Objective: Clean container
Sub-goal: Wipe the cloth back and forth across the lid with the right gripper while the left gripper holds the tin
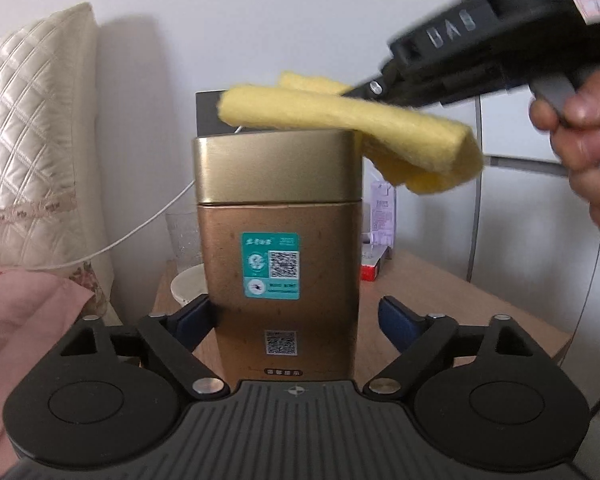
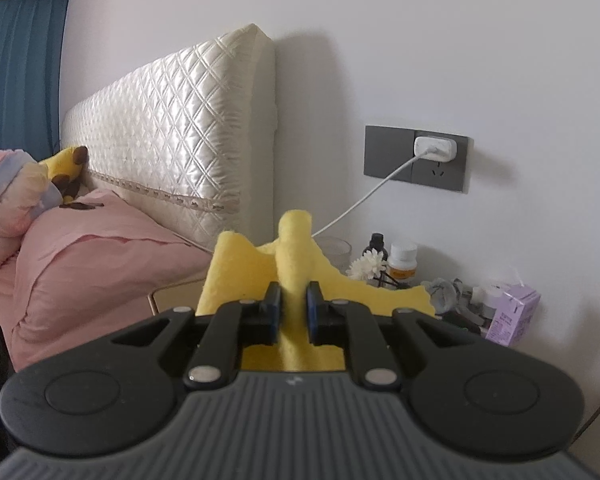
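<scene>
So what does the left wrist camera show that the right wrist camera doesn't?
Only the left wrist view shows the gold container, standing between the open left gripper, and a hand. Only the right wrist view shows the wall socket, bottles and bed. Both show the right gripper shut on the yellow cloth.

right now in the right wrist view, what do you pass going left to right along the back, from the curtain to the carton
blue curtain → yellow plush toy → quilted headboard → wall socket panel → purple carton
</scene>
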Tool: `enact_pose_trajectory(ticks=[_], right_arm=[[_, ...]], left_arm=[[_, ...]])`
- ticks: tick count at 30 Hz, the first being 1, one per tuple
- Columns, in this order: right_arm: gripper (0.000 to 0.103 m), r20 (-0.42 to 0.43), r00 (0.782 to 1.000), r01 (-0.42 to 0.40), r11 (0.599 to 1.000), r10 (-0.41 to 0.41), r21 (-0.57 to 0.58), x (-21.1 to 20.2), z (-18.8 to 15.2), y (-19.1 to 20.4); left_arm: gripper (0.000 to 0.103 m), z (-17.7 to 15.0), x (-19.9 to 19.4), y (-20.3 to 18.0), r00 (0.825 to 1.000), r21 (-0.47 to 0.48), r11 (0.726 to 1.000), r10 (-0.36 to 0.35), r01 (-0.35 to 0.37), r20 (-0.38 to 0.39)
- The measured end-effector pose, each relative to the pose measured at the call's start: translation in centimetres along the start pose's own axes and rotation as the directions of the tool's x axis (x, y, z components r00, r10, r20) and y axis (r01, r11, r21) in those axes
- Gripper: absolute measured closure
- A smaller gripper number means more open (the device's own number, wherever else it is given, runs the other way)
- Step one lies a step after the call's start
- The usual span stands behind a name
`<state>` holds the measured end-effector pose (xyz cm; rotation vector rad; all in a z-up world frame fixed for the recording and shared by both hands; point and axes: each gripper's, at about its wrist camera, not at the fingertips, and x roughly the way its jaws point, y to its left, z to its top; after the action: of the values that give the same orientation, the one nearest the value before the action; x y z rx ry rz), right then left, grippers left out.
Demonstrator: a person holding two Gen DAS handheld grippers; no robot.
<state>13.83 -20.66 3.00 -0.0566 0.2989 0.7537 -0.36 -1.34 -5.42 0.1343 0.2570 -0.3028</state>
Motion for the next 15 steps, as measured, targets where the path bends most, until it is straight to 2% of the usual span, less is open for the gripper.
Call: enact_pose_trajectory(ticks=[6, 9, 11, 15], right_arm=[[0.089, 0.002, 1.0, -0.027, 1.0, 0.027, 0.001, 0.6, 0.2, 0.6], [0.089, -0.006, 0.998, -0.055, 0.998, 0.055, -0.001, 0.4, 0.2, 1.4], [0.089, -0.02, 0.998, -0.063, 0.998, 0.063, -0.005, -0.2, 0.2, 1.9], [0.089, -0.042, 0.999, -0.008, 0.999, 0.006, -0.041, -0.5, 0.4, 2.5]], left_arm=[[0.011, -0.6, 0.4, 0.7, 1.0, 0.025, 1.0, 0.001, -0.002, 0.024], [0.021, -0.8, 0.4, 1.3, 0.999, 0.025, 1.0, 0.011, -0.012, 0.044], [0.021, -0.8, 0.6, 1.6, 0.999, 0.012, 1.0, 0.008, -0.009, 0.053], [0.022, -1.1, 0.6, 2.1, 0.998, 0.017, 1.0, -0.016, 0.015, 0.065]])
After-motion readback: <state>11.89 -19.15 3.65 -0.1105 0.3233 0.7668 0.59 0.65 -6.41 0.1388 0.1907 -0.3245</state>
